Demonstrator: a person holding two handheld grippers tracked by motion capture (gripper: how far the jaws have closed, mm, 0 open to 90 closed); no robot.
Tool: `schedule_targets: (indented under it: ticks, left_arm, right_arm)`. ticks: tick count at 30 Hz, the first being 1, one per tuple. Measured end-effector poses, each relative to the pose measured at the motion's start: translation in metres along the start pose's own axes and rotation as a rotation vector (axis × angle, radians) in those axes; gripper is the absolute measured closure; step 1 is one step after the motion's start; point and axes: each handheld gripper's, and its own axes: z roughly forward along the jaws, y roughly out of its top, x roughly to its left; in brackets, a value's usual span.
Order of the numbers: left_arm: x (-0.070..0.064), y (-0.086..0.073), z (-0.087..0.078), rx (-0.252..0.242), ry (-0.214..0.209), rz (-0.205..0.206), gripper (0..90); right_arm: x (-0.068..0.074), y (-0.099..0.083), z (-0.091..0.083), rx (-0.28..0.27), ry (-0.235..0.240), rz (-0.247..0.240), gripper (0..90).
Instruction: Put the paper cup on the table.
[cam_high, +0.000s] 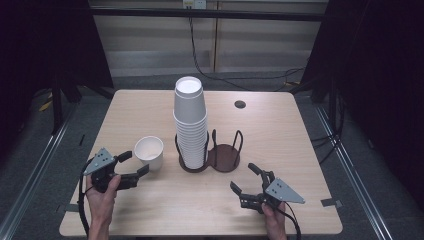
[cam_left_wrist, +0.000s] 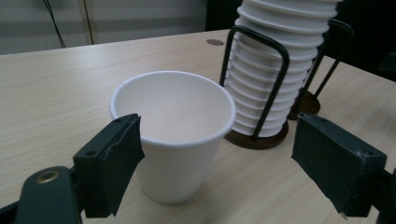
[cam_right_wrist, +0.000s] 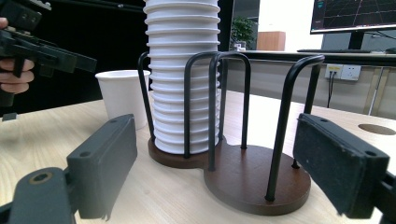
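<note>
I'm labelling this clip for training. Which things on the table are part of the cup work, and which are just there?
In the job:
single paper cup, between the open jaws of the left gripper
stack of cups
two-slot cup holder
right gripper, open

Just there:
cable hole in the table

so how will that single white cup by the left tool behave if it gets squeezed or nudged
The single white cup looks thin-walled and empty, so it is probably very light and would slide or tip under a sideways nudge. Its open rim likely dents under a hard squeeze from the left tool, whose jaws stand open around it. The tapered wall may let it slip downward.
</note>
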Motion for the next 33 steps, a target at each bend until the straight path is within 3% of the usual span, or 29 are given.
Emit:
schedule_targets:
  ticks: [2, 5, 10, 15, 21, 23, 33]
  left_arm:
    - [-0.006, -0.001, -0.003, -0.015, 0.02, 0.029, 15.8]
    - [-0.014, -0.005, -0.003, -0.054, -0.002, 0.003, 15.7]
    - [-0.027, -0.013, 0.004, -0.059, -0.019, 0.0, 15.7]
    - [-0.041, -0.023, 0.008, -0.119, -0.025, 0.007, 15.7]
    - [-0.056, -0.028, 0.018, -0.156, -0.045, 0.025, 15.7]
    - [-0.062, -0.029, 0.02, -0.161, -0.057, -0.004, 15.8]
    - [-0.08, -0.039, 0.039, -0.222, -0.073, 0.006, 15.7]
  right_arm:
    - [0.0, 0.0, 0.0, 0.0, 0.0, 0.0, 13.3]
    - [0.0, 0.0, 0.0, 0.0, 0.0, 0.0, 13.3]
    - [0.0, 0.0, 0.0, 0.0, 0.0, 0.0, 13.3]
    - [0.0, 0.0, 0.0, -0.001, 0.001, -0.001, 13.3]
    - [0.0, 0.0, 0.0, 0.0, 0.001, 0.0, 13.3]
    - [0.0, 0.0, 0.0, 0.0, 0.001, 0.0, 13.3]
    - [0.0, 0.0, 0.0, 0.0, 0.001, 0.0, 13.3]
